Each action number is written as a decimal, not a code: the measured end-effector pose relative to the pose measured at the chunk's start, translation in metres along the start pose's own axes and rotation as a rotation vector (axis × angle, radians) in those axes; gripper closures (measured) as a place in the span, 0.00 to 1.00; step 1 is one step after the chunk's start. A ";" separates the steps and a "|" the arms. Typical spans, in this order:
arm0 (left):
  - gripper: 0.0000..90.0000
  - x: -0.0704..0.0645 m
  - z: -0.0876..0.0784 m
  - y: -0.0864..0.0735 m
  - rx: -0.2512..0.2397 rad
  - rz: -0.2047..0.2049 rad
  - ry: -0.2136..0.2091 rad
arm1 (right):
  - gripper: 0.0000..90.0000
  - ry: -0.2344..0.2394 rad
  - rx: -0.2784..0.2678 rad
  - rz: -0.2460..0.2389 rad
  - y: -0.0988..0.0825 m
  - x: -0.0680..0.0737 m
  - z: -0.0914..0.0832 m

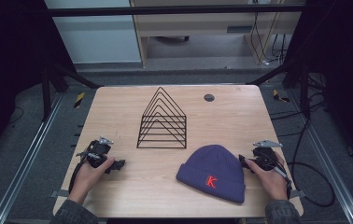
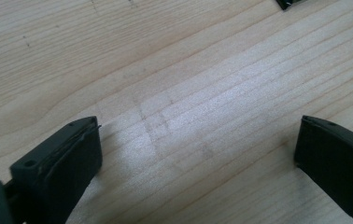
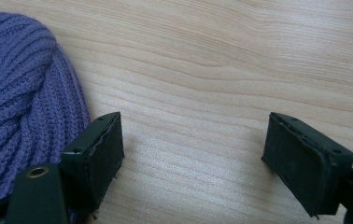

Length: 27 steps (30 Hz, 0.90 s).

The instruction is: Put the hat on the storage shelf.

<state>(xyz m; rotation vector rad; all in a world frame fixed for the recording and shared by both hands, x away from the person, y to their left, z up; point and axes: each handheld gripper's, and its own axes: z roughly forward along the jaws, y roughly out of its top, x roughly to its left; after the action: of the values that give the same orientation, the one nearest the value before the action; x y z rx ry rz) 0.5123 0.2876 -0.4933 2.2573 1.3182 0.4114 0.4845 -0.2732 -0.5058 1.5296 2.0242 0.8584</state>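
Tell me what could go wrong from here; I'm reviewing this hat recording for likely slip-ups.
1. The right gripper sits open beside the purple beanie with bare table between its jaws; closing now would likely catch nothing, or only a loose edge of knit.
2. The beanie is soft and lies flat, so a one-sided pinch may just drag it across the table.
3. The wire rack stands just behind the beanie; a lift toward it could snag the knit.

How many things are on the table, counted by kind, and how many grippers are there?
Purple knit beanie with a red K: 1
Black wire rack: 1
Small dark round disc: 1
Handheld grippers, both open and empty: 2, the left gripper and the right gripper
Total: 5
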 end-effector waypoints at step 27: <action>0.00 -0.001 0.000 0.000 -0.009 0.008 0.000 | 0.44 0.120 -0.066 -0.055 0.046 0.033 -0.016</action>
<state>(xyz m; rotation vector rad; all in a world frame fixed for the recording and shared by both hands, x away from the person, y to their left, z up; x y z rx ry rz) 0.5118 0.2867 -0.4937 2.2560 1.3054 0.4193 0.4953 -0.2364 -0.4620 1.4112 2.0903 1.0066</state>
